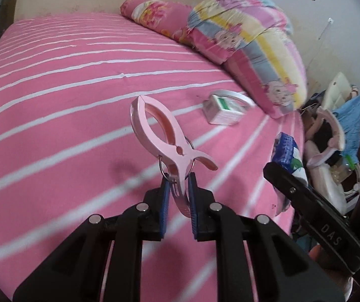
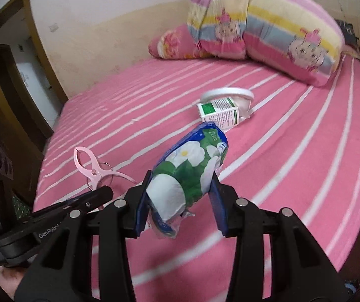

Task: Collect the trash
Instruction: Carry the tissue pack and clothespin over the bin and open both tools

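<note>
Pinching a pale pink plastic clothes peg (image 1: 166,148) by one handle, the left gripper (image 1: 178,191) is holding it above the pink white-striped bed (image 1: 54,80). Right gripper (image 2: 180,196) is squeezing a blue-green floral tissue pack (image 2: 192,166), also off the bed. Small white-green carton (image 2: 217,112) is lying mid-bed against a white round lid (image 2: 230,93), near the folded striped quilt (image 2: 268,25).

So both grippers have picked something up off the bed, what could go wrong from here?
Three things, I would guess. The left gripper pinches the pink clothes peg by one handle only, so it may swing or slip out. The right gripper squeezes a soft tissue pack whose loose wrapper hangs below; it could slide free. The green-and-white box and the white lid behind it lie close together on the bed, so grabbing one may knock the other.
</note>
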Demonstrator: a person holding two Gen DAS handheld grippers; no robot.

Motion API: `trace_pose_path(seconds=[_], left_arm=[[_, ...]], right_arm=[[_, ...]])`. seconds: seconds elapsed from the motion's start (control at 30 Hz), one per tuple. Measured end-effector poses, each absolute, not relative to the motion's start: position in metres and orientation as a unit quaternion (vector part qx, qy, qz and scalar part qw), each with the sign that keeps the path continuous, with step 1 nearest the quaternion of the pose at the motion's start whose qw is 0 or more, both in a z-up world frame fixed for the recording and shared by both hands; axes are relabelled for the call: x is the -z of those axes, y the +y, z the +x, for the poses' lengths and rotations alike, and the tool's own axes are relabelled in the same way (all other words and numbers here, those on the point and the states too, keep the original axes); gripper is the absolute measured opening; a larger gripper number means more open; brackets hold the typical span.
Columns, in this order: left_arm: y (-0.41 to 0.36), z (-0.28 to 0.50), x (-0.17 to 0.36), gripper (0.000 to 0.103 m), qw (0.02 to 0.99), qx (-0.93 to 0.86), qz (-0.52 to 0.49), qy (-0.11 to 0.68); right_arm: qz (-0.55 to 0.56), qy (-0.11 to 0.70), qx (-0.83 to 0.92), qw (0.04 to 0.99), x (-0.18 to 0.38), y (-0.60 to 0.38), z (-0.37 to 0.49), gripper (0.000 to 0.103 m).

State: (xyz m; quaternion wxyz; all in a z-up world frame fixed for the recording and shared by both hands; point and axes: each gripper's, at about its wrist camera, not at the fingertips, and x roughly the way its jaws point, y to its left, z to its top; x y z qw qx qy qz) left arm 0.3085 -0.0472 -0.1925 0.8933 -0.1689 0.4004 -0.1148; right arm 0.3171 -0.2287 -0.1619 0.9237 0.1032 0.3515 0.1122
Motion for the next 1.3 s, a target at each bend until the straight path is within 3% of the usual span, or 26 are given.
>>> trace_pose_path(seconds=[0.37,0.7,0.97,1.3], left_arm=[[-0.06,0.184,0.143,0.014,0.884,0.158,-0.223,0.378],[-0.142,0.112,0.088,0.014,0.87,0.25,-0.218,0.365],[-0.228,0.088,0.11,0.014,0.832,0.317,-0.173,0.421],[-0.328,0.095,0.179,0.014,0.769,0.368,-0.105,0.512]], right_arm=[[0.074,0.298,-0.14,0.941,0.108,-0.23,0.168,0.043],[0.111,0.265,-0.089,0.954,0.061,-0.309,0.055,0.044],[0.14,0.297,-0.009,0.944,0.089,-0.389,0.008,0.044],[0.167,0.373,0.06,0.911,0.166,-0.461,-0.021,0.044]])
